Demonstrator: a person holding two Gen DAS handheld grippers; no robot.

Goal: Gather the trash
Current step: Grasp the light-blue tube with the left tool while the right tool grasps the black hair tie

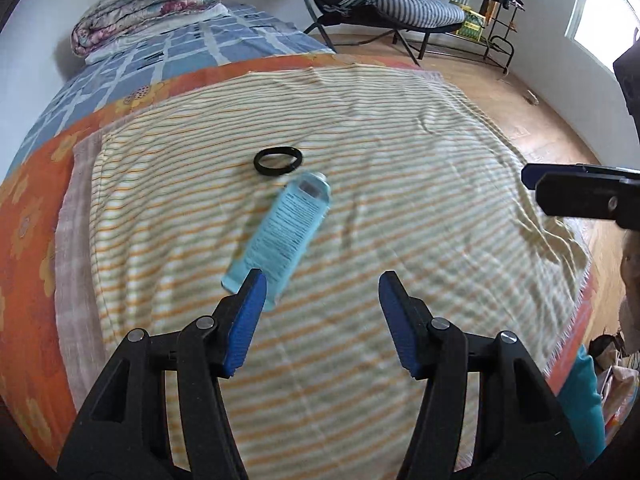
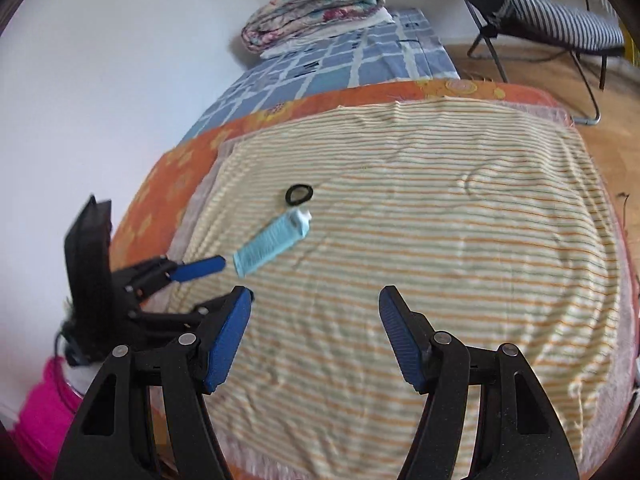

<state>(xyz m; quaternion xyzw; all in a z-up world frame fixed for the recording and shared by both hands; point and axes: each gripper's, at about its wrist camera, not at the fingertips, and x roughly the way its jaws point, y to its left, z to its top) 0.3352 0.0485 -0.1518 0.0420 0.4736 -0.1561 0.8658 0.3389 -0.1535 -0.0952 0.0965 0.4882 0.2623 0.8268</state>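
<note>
A light blue bottle with a printed label [image 1: 284,232] lies on its side on the striped cloth [image 1: 360,128]; it also shows in the right wrist view [image 2: 272,242]. A black ring [image 1: 278,161] lies just beyond its cap, also in the right wrist view [image 2: 299,194]. My left gripper [image 1: 322,296] is open and empty, its left finger [image 1: 246,320] over the bottle's near end. My right gripper [image 2: 316,320] is open and empty, well to the right of the bottle. The left gripper's blue finger [image 2: 198,268] shows beside the bottle's base.
The striped cloth covers an orange flowered blanket [image 1: 32,240] on a bed. A folded quilt [image 1: 148,4] lies at the far end. A black lounge chair with a striped cushion [image 1: 400,4] stands on the wooden floor [image 1: 520,120]. Pink fabric [image 2: 44,412] lies at the lower left.
</note>
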